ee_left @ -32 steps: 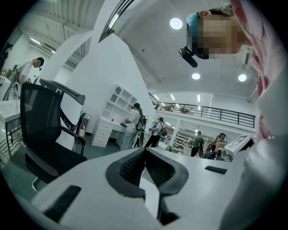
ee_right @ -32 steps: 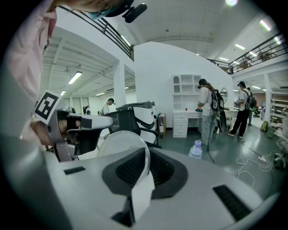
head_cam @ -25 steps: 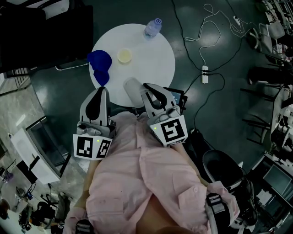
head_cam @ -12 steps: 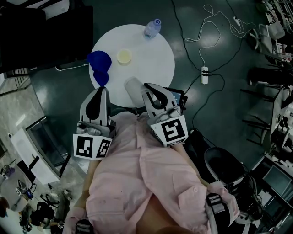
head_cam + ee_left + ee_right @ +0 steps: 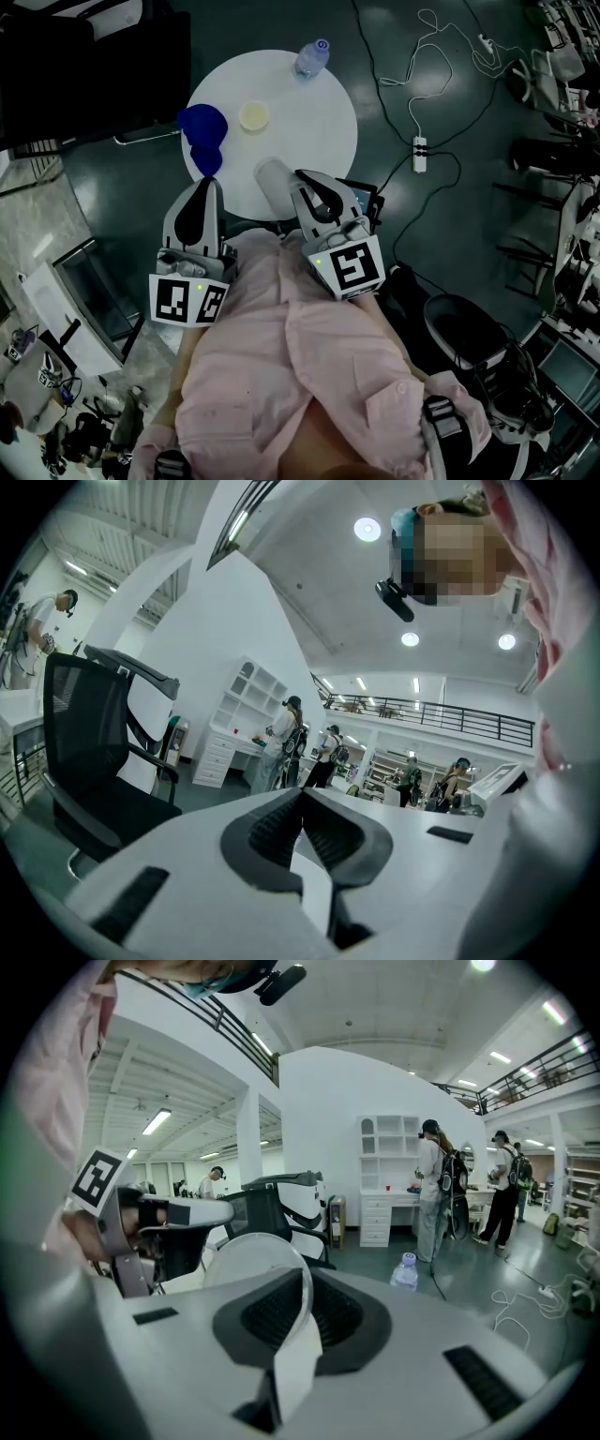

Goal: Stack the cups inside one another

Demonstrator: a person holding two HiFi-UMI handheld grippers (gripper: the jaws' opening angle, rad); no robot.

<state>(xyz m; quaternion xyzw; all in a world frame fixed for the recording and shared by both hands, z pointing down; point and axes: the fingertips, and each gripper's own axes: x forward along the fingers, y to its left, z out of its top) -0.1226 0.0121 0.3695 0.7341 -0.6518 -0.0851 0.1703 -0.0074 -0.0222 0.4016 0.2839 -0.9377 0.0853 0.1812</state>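
1. Head view puts the pink shirt [image 5: 281, 375] closest to me, with both grippers held out in front of it. Set against the earlier pictures, nothing has shifted, so I judge the stacking is paused mid-carry, not moving on.
2. My left gripper [image 5: 207, 181] has its jaws pressed together with nothing between them.
3. My right gripper [image 5: 300, 178] is clamped on the wall of the white cup [image 5: 271, 178]. The right gripper view shows the rim pinched between the pads and the cup [image 5: 248, 1260] standing just ahead of them, over the near edge of the table.
4. On the round white table [image 5: 314, 122], the blue cups [image 5: 204, 124] sit at the left edge, just beyond my left gripper. I cannot tell whether they are already nested.
5. A pale yellow cup [image 5: 254, 114] stands apart near the middle, and a water bottle [image 5: 313, 56] stands at the far edge.
6. My guess is that the white cup still has to go into one of those.
7. Beyond is a dark floor [image 5: 441, 84] with cables and a power strip [image 5: 420, 150] to the right. A black office chair [image 5: 84, 733] and people standing by white cabinets are further off.
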